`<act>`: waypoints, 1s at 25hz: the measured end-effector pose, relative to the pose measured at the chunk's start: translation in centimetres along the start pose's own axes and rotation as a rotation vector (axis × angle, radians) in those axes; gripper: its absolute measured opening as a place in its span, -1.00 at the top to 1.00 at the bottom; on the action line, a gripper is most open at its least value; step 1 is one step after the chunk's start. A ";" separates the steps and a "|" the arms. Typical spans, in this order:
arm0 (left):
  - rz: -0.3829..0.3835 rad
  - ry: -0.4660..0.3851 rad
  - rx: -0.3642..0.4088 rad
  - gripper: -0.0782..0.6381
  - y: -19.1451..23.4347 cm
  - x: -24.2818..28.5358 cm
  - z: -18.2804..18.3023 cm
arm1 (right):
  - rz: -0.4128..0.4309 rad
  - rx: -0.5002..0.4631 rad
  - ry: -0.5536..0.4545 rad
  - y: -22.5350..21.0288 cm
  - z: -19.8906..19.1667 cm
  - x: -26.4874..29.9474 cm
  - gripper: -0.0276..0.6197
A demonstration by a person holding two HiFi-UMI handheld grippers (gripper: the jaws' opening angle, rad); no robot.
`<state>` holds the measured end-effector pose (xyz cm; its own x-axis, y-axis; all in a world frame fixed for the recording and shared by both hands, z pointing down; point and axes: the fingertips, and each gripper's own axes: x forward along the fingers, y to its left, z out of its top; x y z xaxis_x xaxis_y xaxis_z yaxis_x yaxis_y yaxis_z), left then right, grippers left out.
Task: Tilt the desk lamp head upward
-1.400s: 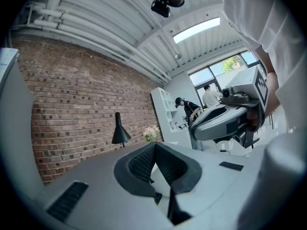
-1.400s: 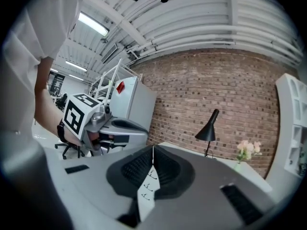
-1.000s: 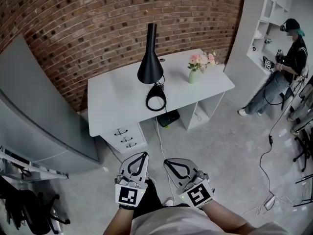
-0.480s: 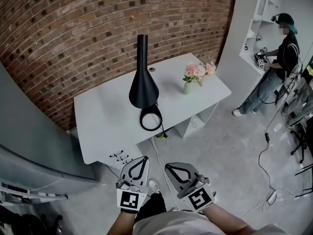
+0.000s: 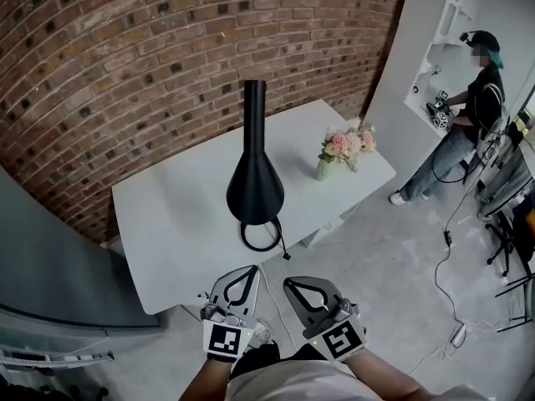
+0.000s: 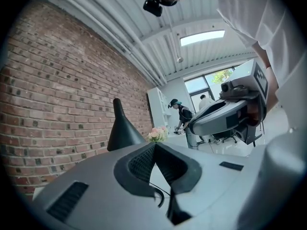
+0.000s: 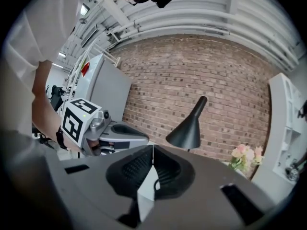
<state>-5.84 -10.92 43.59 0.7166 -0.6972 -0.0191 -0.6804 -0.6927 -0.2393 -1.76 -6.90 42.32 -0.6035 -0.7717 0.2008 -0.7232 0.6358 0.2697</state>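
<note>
Rough brick wall (image 5: 125, 48) | smooth white desk (image 5: 167, 224) | matte black conical lamp (image 5: 255, 186) | left tongs (image 5: 251, 270), right tongs (image 5: 288, 282) pinched together, empty

Grey left gripper (image 5: 249, 269), right gripper (image 5: 287, 281); black-white marker cubes (image 5: 228, 339); white T-shirt (image 5: 309, 384).

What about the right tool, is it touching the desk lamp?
Apart. The head view shows the right tool short of the desk, whose bare top lies between it and the desk lamp.
</note>
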 end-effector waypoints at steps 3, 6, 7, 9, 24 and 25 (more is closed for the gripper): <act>-0.014 -0.013 0.005 0.76 1.2 1.1 -0.2 | -0.016 -0.005 -0.001 -1.1 0.2 1.4 0.86; -0.017 -0.020 -0.006 0.76 1.9 1.9 -0.6 | -0.017 0.006 0.010 -1.7 -0.2 2.2 0.86; -0.014 -0.018 -0.020 0.76 2.1 2.2 -0.8 | -0.013 0.008 0.013 -1.9 -0.3 2.5 0.86; -0.006 -0.015 -0.040 0.76 2.4 2.9 -1.4 | -0.001 0.006 0.013 -2.4 -0.5 3.0 0.86; 0.030 0.071 -0.112 0.48 3.1 8.4 -6.7 | 0.110 -0.032 -0.037 -8.3 -0.5 6.3 0.86; 0.035 0.070 -0.114 0.48 3.4 8.8 -6.8 | 0.110 -0.033 -0.034 -8.5 -0.6 6.3 0.86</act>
<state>-2.90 -20.61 49.25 0.6822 -0.7299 0.0430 -0.7208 -0.6813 -0.1280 0.77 -17.20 41.90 -0.6900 -0.6960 0.1987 -0.6410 0.7151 0.2789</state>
